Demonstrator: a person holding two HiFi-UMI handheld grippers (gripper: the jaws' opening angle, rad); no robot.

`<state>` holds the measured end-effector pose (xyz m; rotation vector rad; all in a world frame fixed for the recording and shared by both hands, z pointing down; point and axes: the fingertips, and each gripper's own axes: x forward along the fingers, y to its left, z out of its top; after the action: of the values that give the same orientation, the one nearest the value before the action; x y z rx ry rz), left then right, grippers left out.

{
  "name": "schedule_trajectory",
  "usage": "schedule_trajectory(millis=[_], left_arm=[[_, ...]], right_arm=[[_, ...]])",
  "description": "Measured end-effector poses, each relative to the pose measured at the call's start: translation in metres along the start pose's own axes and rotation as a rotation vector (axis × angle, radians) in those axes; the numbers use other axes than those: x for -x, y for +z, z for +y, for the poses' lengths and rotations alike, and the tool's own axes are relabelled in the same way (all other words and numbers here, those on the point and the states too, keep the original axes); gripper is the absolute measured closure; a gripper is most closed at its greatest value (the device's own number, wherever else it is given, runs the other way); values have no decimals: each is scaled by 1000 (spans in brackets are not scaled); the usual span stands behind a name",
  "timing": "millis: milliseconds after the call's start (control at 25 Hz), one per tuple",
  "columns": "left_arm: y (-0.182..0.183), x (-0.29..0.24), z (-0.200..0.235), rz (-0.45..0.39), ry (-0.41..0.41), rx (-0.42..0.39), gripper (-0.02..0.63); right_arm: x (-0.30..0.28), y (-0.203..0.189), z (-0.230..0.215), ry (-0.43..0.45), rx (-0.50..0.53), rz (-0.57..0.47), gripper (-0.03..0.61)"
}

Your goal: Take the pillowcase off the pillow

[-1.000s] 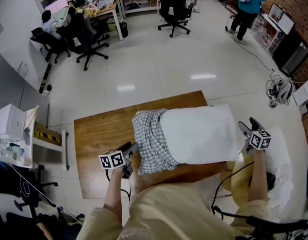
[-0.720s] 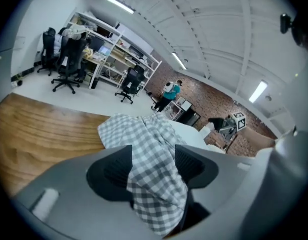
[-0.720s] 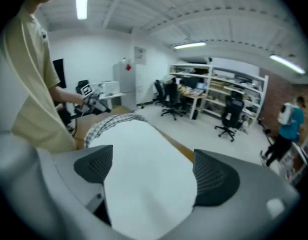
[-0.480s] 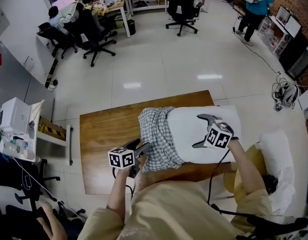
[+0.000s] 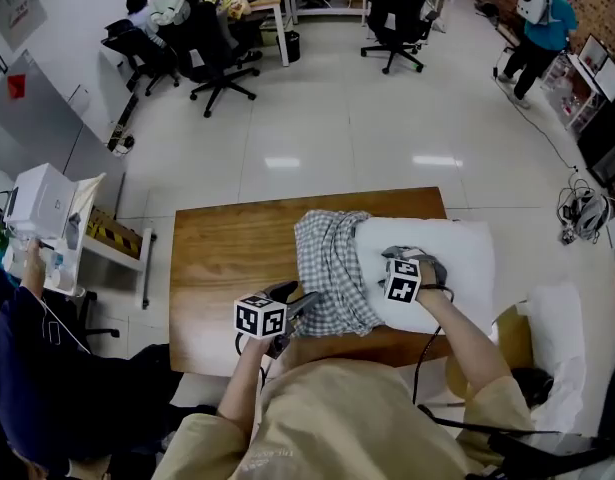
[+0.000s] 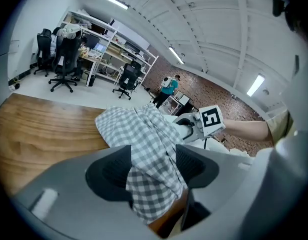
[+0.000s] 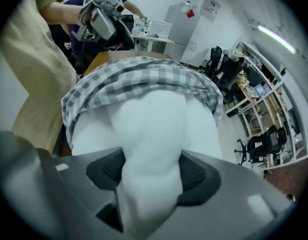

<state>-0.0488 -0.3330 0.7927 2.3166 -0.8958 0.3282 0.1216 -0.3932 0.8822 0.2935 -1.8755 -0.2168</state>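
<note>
We found the pillowcase (image 5: 332, 273) mostly drawn back, bunched over one end of the pillow (image 5: 459, 263) on the table (image 5: 222, 258), the left hand-held gripper (image 5: 305, 304) pinching its cloth and the right hand-held gripper (image 5: 407, 258), jaws just closing, clamped on bare pillow; final pull-off remained.

The pillow (image 5: 462, 258) lies on the bench's (image 5: 227, 258) right end, overhanging it. The pillowcase (image 5: 332, 268) covers its end toward the bench's middle. Chairs (image 5: 397, 8) stand beyond the bench.

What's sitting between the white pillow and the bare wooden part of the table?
The checked pillowcase, bunched over the end of the pillow; bare table starts past it. The head view shows this.
</note>
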Motion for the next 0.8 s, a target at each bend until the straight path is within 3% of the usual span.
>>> schedule_trajectory(millis=[160,280,440,480,640,800], left_arm=[[-21,11,-1,78,-15,-5,322],[-50,7,1,158,-3,-29,277],[-91,1,13,231,37,-66,266],[-99,0,15,242,39,-75,282],[-111,1,15,263,30,-95,582],[-98,23,28,216,50,-27,597]], right_arm=[[43,31,-12,18,-123,-124,530],[83,42,-24,71,-229,-242,565],[94,40,-20,84,-262,-286,565],[96,43,-19,73,-254,-299,565],[82,37,-7,88,-247,-267,563],[80,30,-3,89,-201,-243,563]])
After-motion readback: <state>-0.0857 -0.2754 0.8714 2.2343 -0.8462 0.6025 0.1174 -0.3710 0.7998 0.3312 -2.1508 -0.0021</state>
